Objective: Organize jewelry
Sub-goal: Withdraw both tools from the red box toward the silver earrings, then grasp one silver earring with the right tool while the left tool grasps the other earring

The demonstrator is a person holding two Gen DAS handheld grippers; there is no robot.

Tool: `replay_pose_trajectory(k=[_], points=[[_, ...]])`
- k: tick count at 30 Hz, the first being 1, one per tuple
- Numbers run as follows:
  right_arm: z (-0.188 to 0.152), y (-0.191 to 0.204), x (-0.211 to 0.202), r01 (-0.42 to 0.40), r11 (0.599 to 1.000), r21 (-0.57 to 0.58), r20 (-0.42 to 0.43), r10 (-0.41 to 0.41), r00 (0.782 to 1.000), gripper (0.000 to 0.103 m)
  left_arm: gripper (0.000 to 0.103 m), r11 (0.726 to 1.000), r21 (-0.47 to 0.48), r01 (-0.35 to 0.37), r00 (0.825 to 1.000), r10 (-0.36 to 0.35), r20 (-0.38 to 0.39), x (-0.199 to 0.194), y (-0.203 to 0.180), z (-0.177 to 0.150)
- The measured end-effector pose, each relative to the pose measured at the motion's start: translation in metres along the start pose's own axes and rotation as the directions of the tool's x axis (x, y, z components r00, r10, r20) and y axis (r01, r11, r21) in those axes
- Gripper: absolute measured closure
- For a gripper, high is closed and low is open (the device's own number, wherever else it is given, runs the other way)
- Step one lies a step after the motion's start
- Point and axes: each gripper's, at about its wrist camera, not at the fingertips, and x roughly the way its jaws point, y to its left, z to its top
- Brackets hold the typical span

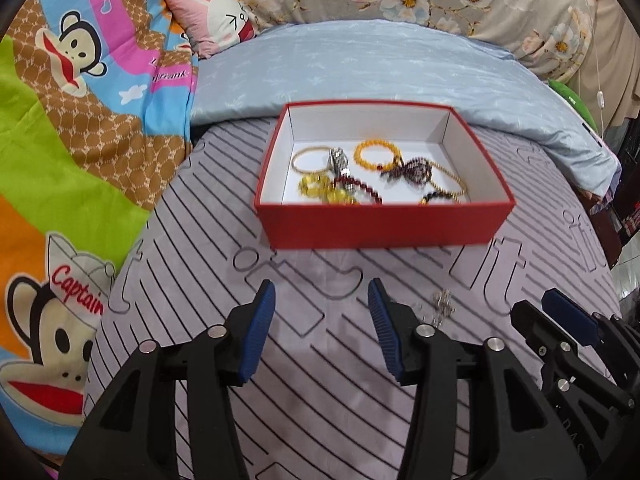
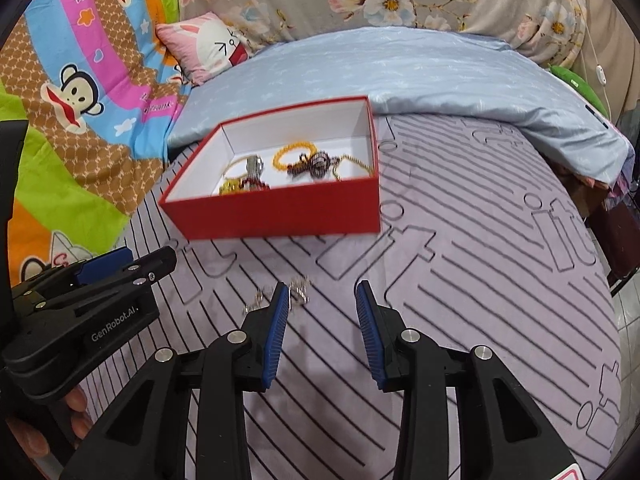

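Observation:
A red box [image 1: 384,222] with a white inside sits on the striped bed sheet and holds several bracelets and bead strings, among them an orange bead bracelet [image 1: 376,155] and a dark bead string [image 1: 412,170]. The box also shows in the right wrist view [image 2: 276,210]. A small silver chain piece [image 1: 443,305] lies on the sheet in front of the box; in the right wrist view the chain piece [image 2: 298,292] is just past my right gripper's left fingertip. My left gripper [image 1: 322,300] is open and empty. My right gripper [image 2: 322,298] is open and empty, and shows in the left wrist view [image 1: 560,312].
A folded light blue quilt [image 1: 380,68] lies behind the box. A colourful cartoon monkey blanket [image 1: 72,120] lies along the left. A pink rabbit pillow [image 1: 216,16] is at the back. The bed edge drops off at the right [image 2: 616,280].

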Motion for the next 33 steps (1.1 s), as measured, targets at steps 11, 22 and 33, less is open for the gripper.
replay_pose_trajectory(k=[11, 22, 33], points=[[-0.015, 0.016, 0.033, -0.015, 0.999, -0.037, -0.066, 0.012, 0.998, 0.068, 0.054, 1.0, -0.004, -0.011, 0.996, 0.011, -0.089, 0.014, 0.011, -0.046], [-0.012, 0.026, 0.066, -0.012, 0.999, -0.045, -0.106, 0.007, 0.994, 0.07, 0.054, 0.999, -0.025, -0.022, 0.991, 0.019, -0.129, 0.029, 0.027, -0.055], [-0.008, 0.022, 0.074, -0.008, 0.999, -0.039, -0.113, 0.003, 0.994, 0.095, 0.054, 0.999, -0.026, -0.022, 0.991, 0.018, -0.133, 0.037, 0.026, -0.05]])
